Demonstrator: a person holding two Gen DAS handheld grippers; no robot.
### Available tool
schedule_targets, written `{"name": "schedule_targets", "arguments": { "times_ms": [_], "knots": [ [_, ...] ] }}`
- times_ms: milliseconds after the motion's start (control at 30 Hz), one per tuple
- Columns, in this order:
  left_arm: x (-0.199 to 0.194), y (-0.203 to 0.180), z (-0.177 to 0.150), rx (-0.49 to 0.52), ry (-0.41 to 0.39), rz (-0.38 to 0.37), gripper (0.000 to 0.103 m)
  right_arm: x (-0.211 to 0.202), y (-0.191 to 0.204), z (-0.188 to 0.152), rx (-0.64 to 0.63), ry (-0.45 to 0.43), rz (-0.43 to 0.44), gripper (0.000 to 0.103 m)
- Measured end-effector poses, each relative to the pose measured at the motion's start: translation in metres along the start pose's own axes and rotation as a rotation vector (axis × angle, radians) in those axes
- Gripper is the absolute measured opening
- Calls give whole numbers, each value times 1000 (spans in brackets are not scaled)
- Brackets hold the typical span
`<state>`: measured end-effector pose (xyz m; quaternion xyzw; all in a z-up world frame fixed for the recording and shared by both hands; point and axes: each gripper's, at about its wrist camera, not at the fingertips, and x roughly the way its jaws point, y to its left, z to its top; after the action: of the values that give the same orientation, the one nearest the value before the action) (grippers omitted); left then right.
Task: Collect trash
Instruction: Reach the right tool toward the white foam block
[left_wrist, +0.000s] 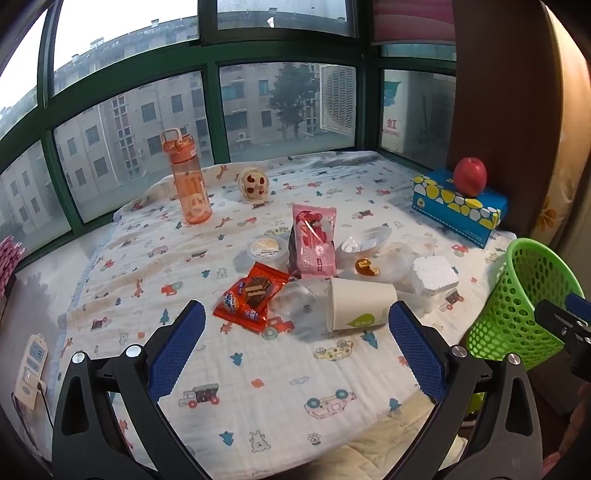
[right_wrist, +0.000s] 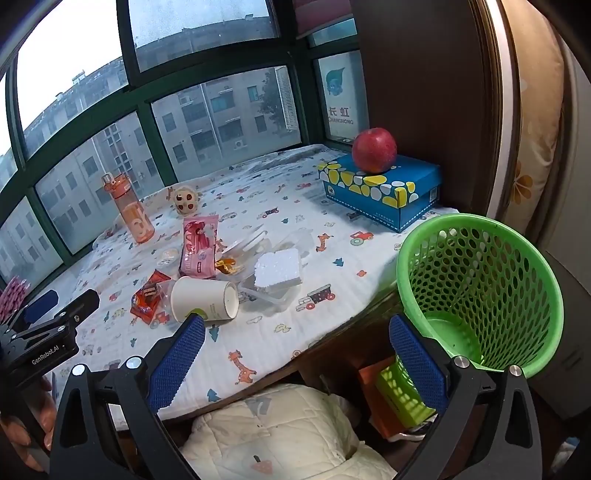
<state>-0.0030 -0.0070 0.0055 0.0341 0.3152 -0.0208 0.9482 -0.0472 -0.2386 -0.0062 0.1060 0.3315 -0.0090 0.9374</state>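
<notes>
Trash lies in a pile mid-table: a tipped white paper cup (left_wrist: 360, 308) (right_wrist: 203, 299), an orange snack wrapper (left_wrist: 251, 295) (right_wrist: 147, 297), a pink wrapper (left_wrist: 314, 240) (right_wrist: 197, 245), a white foam block (left_wrist: 436, 275) (right_wrist: 279, 271), clear plastic containers (left_wrist: 373, 240) and a small lidded cup (left_wrist: 267, 249). A green mesh basket (left_wrist: 524, 302) (right_wrist: 480, 291) stands at the table's right edge. My left gripper (left_wrist: 297, 343) is open and empty, just short of the cup. My right gripper (right_wrist: 297, 354) is open and empty beside the basket.
An orange water bottle (left_wrist: 188, 181) (right_wrist: 129, 208) and a small round toy (left_wrist: 253, 182) stand at the back by the window. A blue tissue box (left_wrist: 458, 206) (right_wrist: 380, 190) carries a red apple (left_wrist: 470, 176) (right_wrist: 373, 150). A patterned cloth (left_wrist: 258, 387) covers the table.
</notes>
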Motion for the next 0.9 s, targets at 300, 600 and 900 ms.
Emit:
{"name": "schedule_targets", "arguments": {
  "times_ms": [300,600,900],
  "knots": [
    [-2,2,-2,-15,-2,3,98,1,0,-1,-3,-2,0,97],
    [-2,2,-2,-19,3,-2,98,1,2,0,-5,-3,-1,97],
    [-2,3,-2,-21,6,-3,98,0,1,0,-3,-3,-1,97]
  ]
}}
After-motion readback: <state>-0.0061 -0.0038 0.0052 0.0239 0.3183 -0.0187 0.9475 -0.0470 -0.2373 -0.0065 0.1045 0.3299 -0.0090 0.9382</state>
